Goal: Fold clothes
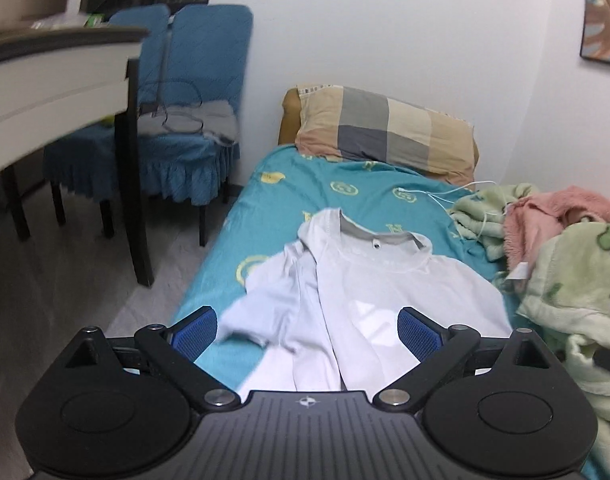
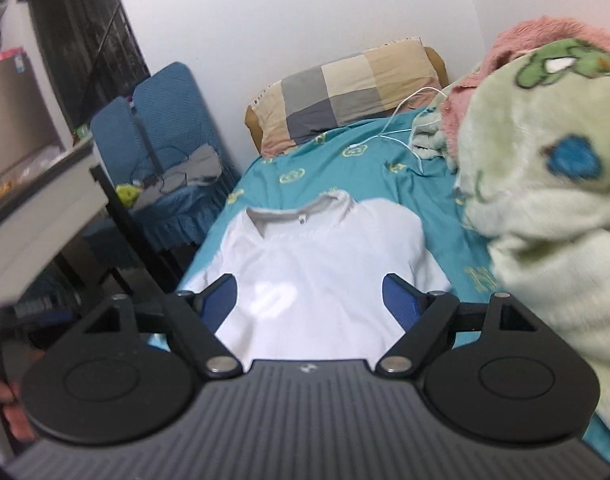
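A white T-shirt (image 1: 385,288) with a grey collar lies on the teal bedsheet (image 1: 325,188), collar toward the pillow. Its left side and sleeve are folded in over the body and look rumpled. My left gripper (image 1: 307,330) is open and empty, hovering above the shirt's lower part. In the right wrist view the same shirt (image 2: 317,256) lies flat under my right gripper (image 2: 309,300), which is open and empty above the shirt's middle. The shirt's hem is hidden behind both gripper bodies.
A checked pillow (image 1: 385,128) lies at the head of the bed. A green and pink blanket pile (image 1: 565,264) fills the bed's right side, close to my right gripper (image 2: 545,160). A white cable (image 2: 401,128) lies on the sheet. Blue chairs (image 1: 185,120) and a table (image 1: 57,76) stand left.
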The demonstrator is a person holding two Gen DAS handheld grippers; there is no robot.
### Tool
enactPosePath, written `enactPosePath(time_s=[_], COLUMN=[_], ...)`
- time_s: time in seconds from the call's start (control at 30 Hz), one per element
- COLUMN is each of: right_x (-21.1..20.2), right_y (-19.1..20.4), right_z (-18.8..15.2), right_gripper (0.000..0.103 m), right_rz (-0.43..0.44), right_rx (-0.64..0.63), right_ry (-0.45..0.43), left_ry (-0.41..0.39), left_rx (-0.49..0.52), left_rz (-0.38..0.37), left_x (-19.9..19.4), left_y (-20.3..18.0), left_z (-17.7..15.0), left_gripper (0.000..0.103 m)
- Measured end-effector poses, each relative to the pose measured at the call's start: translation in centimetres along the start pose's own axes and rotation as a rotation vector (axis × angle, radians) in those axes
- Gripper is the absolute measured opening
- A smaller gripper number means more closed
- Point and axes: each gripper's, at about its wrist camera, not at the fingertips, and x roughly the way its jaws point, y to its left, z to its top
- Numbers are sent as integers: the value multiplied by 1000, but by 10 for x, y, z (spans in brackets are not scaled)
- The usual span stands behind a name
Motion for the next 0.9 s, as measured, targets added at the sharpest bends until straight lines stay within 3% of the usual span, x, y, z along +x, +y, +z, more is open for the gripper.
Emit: enactPosePath(time_s=[0.2,0.9], right_x=[-19,-8], right_y=[-4,-1], right_z=[-28,-38], right_gripper=[82,81], right_rz=[-17,-29], right_rx=[-8,-36], right_ry=[-10,-20], left_ry=[41,94], left_rx=[-61,-134], left_rz=[-27,-2], left_x=[-22,10], left_y=[9,9], left_z=[-32,-41], left_gripper=[96,95])
